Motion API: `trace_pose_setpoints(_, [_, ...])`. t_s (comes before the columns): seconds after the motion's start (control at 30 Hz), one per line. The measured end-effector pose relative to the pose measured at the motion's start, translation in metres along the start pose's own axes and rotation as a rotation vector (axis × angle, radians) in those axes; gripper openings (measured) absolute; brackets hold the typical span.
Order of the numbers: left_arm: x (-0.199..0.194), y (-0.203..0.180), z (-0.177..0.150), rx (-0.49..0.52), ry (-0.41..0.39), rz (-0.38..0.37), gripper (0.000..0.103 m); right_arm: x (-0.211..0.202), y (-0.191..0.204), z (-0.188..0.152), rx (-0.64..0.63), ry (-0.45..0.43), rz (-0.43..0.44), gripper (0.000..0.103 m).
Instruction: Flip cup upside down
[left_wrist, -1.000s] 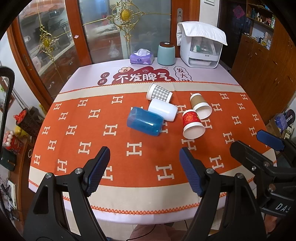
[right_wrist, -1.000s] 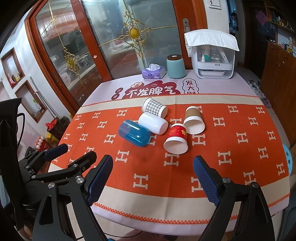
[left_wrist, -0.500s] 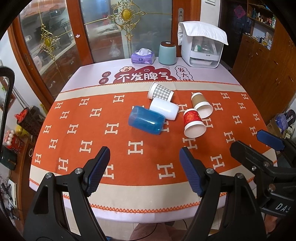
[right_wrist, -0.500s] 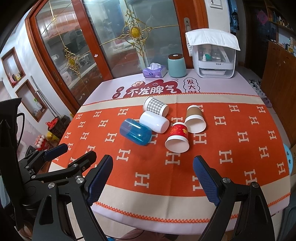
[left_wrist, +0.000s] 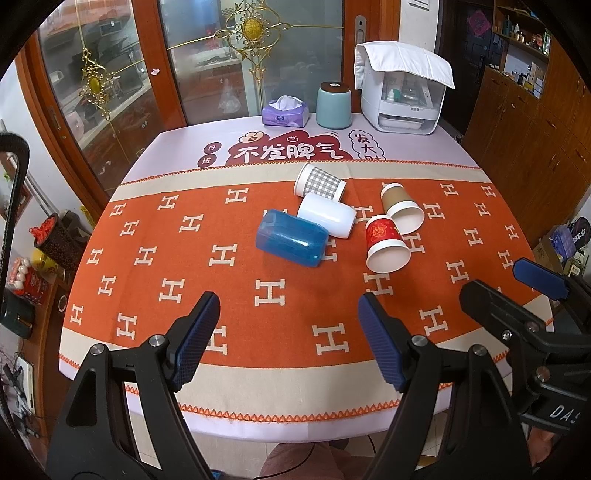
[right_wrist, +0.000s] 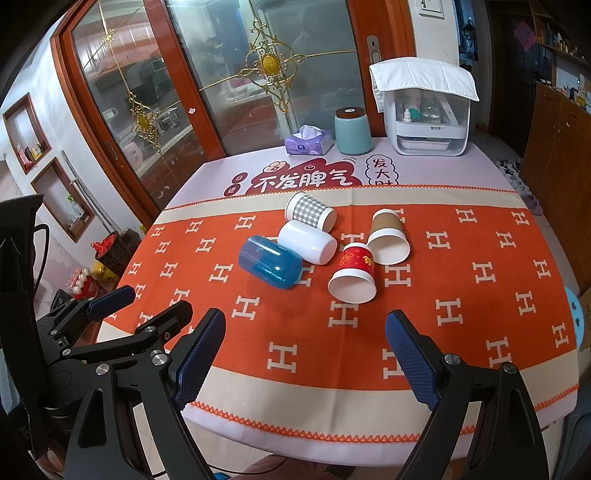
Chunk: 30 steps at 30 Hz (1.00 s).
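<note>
Several cups lie on their sides in the middle of the orange tablecloth: a blue plastic cup (left_wrist: 291, 237) (right_wrist: 270, 263), a white cup (left_wrist: 327, 215) (right_wrist: 307, 242), a grey checked cup (left_wrist: 320, 181) (right_wrist: 310, 212), a brown paper cup (left_wrist: 401, 209) (right_wrist: 388, 237) and a red paper cup (left_wrist: 386, 244) (right_wrist: 354, 273). My left gripper (left_wrist: 288, 339) is open and empty over the table's near edge. My right gripper (right_wrist: 306, 354) is open and empty, well short of the cups.
At the table's far edge stand a purple tissue box (left_wrist: 285, 111), a teal canister (left_wrist: 333, 105) and a white appliance under a cloth (left_wrist: 402, 94). Glass cabinet doors (left_wrist: 207, 55) rise behind. A wooden cabinet (left_wrist: 535, 122) stands to the right.
Both grippers have eased slightly forward toward the table; the cups appear a little lower and nearer in both views. The jaws stay open and the cups have not moved.
</note>
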<state>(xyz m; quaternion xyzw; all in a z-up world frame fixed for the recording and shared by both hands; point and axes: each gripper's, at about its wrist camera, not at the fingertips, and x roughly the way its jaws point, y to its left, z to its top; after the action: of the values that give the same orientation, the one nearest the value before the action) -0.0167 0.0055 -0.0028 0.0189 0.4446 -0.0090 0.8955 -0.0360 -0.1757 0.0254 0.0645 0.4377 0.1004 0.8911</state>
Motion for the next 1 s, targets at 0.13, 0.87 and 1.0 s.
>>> trace_pose_setpoints(0.13, [-0.001, 0.003, -0.002, -0.001, -0.001, 0.001, 0.075, 0.000, 0.001, 0.000, -0.001, -0.002, -0.001, 0.090])
trace_pose_setpoints(0.87, [0.029, 0.030, 0.082, 0.333, 0.069, -0.014, 0.079, 0.044, -0.012, 0.041, 0.162, 0.042, -0.050, 0.091])
trace_pose_setpoints(1.0, [0.063, 0.023, 0.104, 0.538, 0.112, -0.042, 0.079, 0.087, -0.027, 0.049, 0.307, 0.103, -0.057, 0.091])
